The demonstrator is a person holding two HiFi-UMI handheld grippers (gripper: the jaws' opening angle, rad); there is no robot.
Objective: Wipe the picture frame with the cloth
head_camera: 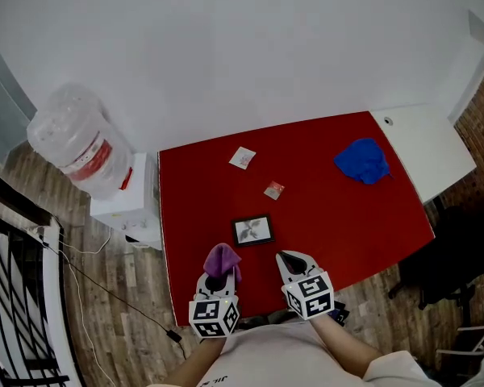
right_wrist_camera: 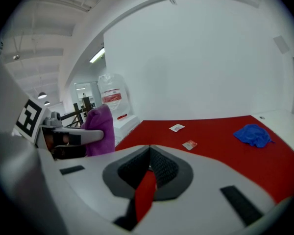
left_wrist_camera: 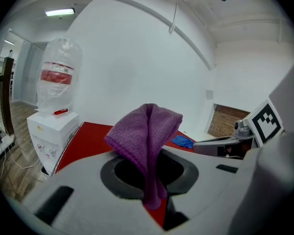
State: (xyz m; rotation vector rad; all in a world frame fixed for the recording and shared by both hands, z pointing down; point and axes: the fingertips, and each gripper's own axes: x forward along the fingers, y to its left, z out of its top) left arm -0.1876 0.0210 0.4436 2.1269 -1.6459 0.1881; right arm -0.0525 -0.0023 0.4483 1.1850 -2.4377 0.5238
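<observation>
A small black picture frame [head_camera: 252, 230] lies flat on the red table [head_camera: 323, 216], just ahead of both grippers. My left gripper [head_camera: 219, 274] is shut on a purple cloth [head_camera: 222, 259], which bunches up above the jaws [left_wrist_camera: 147, 141] in the left gripper view. The cloth [right_wrist_camera: 99, 129] also shows at the left of the right gripper view. My right gripper [head_camera: 292, 262] sits near the table's front edge, to the right of the frame, shut with nothing between its jaws. The frame is hidden in both gripper views.
A blue cloth [head_camera: 363, 160] lies at the table's far right. Two small packets [head_camera: 242, 158] [head_camera: 273, 189] lie beyond the frame. A water dispenser [head_camera: 105, 176] stands left of the table, a white counter [head_camera: 423, 147] to its right.
</observation>
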